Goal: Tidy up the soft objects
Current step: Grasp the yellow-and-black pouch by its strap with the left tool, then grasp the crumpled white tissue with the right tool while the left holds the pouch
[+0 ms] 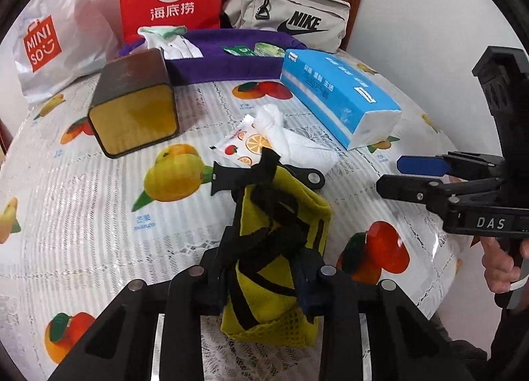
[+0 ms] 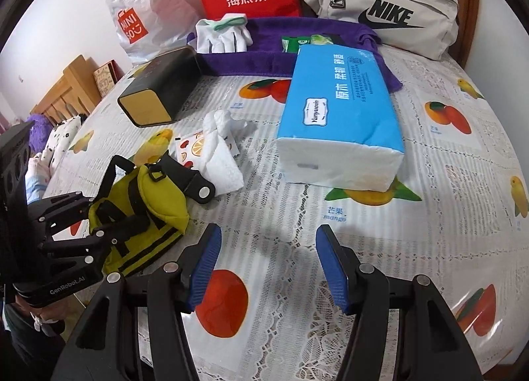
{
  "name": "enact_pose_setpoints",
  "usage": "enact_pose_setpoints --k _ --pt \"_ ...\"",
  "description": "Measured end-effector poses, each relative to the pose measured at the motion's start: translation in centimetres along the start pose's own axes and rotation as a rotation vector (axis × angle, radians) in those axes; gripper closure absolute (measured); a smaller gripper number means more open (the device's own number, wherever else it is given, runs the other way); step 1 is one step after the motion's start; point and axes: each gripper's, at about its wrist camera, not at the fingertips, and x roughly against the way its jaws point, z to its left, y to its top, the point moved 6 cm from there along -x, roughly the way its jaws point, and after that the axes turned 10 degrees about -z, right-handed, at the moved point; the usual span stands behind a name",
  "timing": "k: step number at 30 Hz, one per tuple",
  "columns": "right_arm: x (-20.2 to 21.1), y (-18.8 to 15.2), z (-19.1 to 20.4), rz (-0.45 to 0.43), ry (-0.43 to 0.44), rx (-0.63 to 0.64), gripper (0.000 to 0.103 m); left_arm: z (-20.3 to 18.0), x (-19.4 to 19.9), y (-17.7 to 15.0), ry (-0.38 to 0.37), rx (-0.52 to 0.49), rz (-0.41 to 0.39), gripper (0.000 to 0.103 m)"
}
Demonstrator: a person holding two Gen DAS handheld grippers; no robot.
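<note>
Near the table's front edge, left claw (image 1: 264, 276) is pinching the yellow pouch (image 1: 281, 242); right claw (image 2: 266, 268) is hovering spread; lifting slowly should be keeping straps (image 1: 264, 215) from snagging.

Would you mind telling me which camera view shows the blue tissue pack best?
The right wrist view shows the blue tissue pack best: it lies near the middle, large, with its top face, label and white end all in sight. The left wrist view shows it smaller, off to the upper right, seen at a slant.
</note>
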Motion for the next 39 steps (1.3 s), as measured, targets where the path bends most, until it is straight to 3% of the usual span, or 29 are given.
enact_pose_setpoints --k 11,24,29,34,39 --pt "-0.1 0.5 1.2 -0.008 0.015 0.021 0.044 3.0 1.4 0.4 0.021 0.081 -0.022 0.076" --pt "-2.3 2.1 3.9 -0.044 0.047 0.083 0.044 9.9 1.4 0.4 0.157 0.28 -0.038 0.076" --pt "-2.8 3.0 5.8 -0.096 0.061 0.116 0.046 10.9 0.8 -0.1 0.164 0.343 -0.033 0.075" --pt "-3.5 4.3 6.5 -0.16 0.008 0.178 0.046 11.1 0.7 -0.3 0.169 0.368 -0.042 0.075" --pt "-5.7 4.8 7.0 -0.145 -0.046 0.23 0.053 11.2 0.7 -0.2 0.166 0.383 -0.05 0.075"
